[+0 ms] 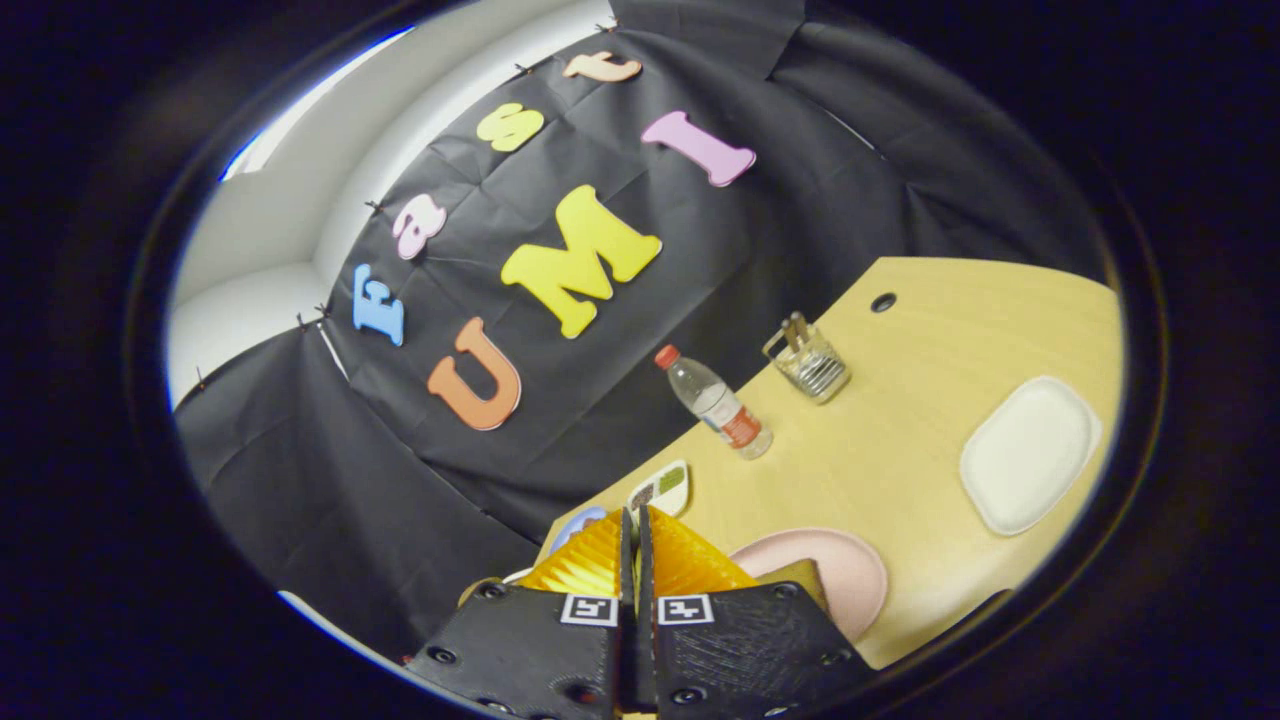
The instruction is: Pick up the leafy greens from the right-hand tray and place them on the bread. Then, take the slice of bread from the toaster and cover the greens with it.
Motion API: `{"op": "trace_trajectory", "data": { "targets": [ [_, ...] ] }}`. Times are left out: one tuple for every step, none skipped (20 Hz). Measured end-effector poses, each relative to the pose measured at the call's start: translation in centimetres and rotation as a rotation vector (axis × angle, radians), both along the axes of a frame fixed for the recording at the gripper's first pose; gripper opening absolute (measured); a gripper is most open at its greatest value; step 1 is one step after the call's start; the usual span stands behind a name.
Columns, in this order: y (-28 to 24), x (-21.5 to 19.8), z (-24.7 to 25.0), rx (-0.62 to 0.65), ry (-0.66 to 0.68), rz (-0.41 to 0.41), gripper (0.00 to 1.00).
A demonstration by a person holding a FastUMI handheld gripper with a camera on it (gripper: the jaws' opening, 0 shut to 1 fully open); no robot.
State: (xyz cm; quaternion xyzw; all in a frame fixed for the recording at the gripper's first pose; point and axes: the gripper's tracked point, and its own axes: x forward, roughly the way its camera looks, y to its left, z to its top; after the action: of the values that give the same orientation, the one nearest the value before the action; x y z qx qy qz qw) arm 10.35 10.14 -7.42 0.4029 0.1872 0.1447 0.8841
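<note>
1. The tongs are shut, holding nothing.
2. The greens may sit in the small tray just ahead; too blurry to be sure.
3. Bread lies on the pink plate.
4. The toaster stands well beyond, near a bottle that a swing could tip.

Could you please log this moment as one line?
gripper: jaws shut, empty | round pink plate with bread slice: beside jaws | white rectangular tray: bare | wire toaster rack: beyond

A staged recording booth, not a real kitchen: black cloth wall pinned up behind a pale wooden counter with a cable hole. Beyond the tool's closed fingers stand a clear plastic bottle, wire toaster and empty white rectangular tray.
</note>
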Motion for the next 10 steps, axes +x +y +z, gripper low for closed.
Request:
{"op": "trace_trajectory", "data": {
  "targets": [
    [1.3, 0.2, -0.7, 0.017, 0.012, 0.016, 0.0],
    [2.5, 0.4, -1.4, 0.035, 0.025, 0.031, 0.0],
    [3.4, 0.6, -2.4, 0.043, 0.046, 0.044, 0.0],
    [4.0, 0.7, -3.3, 0.058, 0.063, 0.048, 0.0],
    [4.4, 0.9, -4.3, 0.065, 0.082, 0.051, 0.0],
    [4.4, 0.9, -5.4, 0.064, 0.103, 0.046, 0.0],
    [4.0, 1.1, -6.2, 0.06, 0.117, 0.033, 0.0],
    [3.3, 1.3, -6.7, 0.049, 0.127, 0.015, 0.0],
    [2.4, 1.5, -7.3, 0.033, 0.132, -0.011, 0.0],
    [1.5, 1.5, -7.9, 0.01, 0.138, -0.034, 0.0]
  ]
}}
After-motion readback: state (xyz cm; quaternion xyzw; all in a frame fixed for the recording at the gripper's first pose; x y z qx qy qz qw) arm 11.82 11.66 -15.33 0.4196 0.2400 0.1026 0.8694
